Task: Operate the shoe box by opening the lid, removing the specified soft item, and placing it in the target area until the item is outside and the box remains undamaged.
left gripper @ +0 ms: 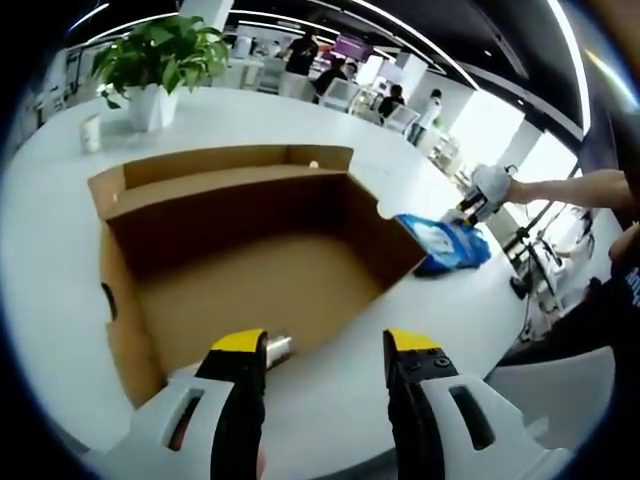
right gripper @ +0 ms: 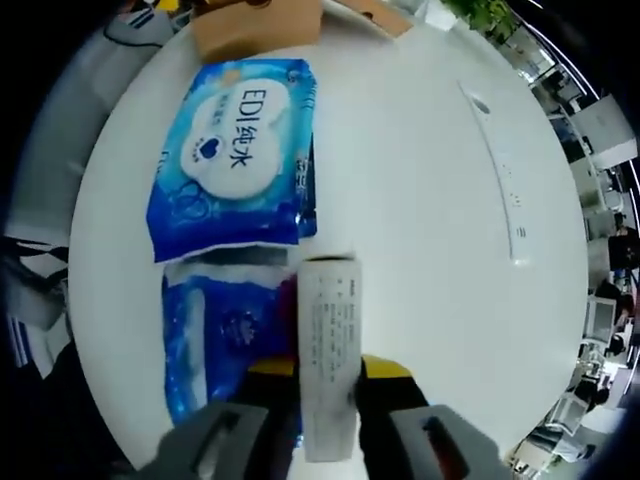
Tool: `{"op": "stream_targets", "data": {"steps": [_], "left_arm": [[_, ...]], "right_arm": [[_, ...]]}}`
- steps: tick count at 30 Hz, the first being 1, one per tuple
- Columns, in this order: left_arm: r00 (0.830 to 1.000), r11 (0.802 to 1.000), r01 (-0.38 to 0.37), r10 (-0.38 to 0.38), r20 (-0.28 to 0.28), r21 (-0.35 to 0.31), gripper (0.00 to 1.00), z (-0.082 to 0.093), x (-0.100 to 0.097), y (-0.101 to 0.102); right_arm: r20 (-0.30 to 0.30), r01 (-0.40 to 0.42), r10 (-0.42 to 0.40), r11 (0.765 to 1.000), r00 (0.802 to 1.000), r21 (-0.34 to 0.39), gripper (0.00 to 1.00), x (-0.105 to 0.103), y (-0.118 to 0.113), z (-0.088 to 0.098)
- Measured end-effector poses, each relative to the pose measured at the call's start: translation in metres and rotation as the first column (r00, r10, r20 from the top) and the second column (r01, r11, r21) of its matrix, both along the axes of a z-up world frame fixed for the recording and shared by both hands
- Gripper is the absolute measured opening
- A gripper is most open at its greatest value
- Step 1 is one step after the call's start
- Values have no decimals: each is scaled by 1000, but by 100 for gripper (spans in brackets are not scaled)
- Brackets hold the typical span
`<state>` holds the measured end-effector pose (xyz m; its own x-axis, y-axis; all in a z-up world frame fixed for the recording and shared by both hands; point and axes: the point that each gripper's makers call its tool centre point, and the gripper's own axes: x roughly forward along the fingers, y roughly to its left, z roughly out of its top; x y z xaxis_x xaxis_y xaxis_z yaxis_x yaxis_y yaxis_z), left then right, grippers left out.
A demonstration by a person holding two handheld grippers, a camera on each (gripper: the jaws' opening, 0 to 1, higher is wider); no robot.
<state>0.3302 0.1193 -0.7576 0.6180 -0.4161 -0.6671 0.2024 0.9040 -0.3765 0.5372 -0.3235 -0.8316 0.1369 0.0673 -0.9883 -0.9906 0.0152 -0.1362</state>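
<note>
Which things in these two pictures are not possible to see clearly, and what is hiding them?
- Left gripper view: a small metallic object in the shoe box, partly behind the left hand-held gripper; what it is cannot be told.
- Right gripper view: the lower blue pack, partly covered by the white printed item in the right hand-held gripper.
- Right gripper view: the item's print, too small to read.

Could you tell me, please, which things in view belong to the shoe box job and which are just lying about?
Job:
open cardboard box
blue wipes pack
white carton, clamped in the right tool
left tool, open

Lying about:
potted plant
cup
metal can in the box
</note>
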Motion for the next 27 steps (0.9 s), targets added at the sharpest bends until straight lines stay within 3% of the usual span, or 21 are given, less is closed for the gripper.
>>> {"op": "stream_targets", "data": {"steps": [5, 10, 18, 20, 22, 27], "left_arm": [[1000, 1000, -1, 1, 6, 1, 47, 1, 1, 1], [1000, 1000, 15, -15, 14, -4, 47, 3, 2, -4], [999, 999, 29, -28, 39, -23, 47, 9, 5, -7], [999, 999, 28, -27, 45, -28, 47, 11, 6, -7], [998, 999, 26, -24, 50, -34, 47, 13, 6, -6], [998, 998, 17, -13, 63, -61, 46, 18, 6, -7]], "right_arm": [[28, 66, -66, 998, 997, 17, 20, 3, -5, 12], [45, 160, -164, 984, 985, 84, 20, 8, -11, 25], [43, 240, -247, 962, 968, 129, 21, -6, -9, 50], [37, 296, -307, 939, 951, 173, 21, -8, -4, 54], [14, 368, -383, 898, 924, 241, 21, -12, 7, 61], [-22, 454, -476, 823, 879, 342, 21, -22, 25, 67]]}}
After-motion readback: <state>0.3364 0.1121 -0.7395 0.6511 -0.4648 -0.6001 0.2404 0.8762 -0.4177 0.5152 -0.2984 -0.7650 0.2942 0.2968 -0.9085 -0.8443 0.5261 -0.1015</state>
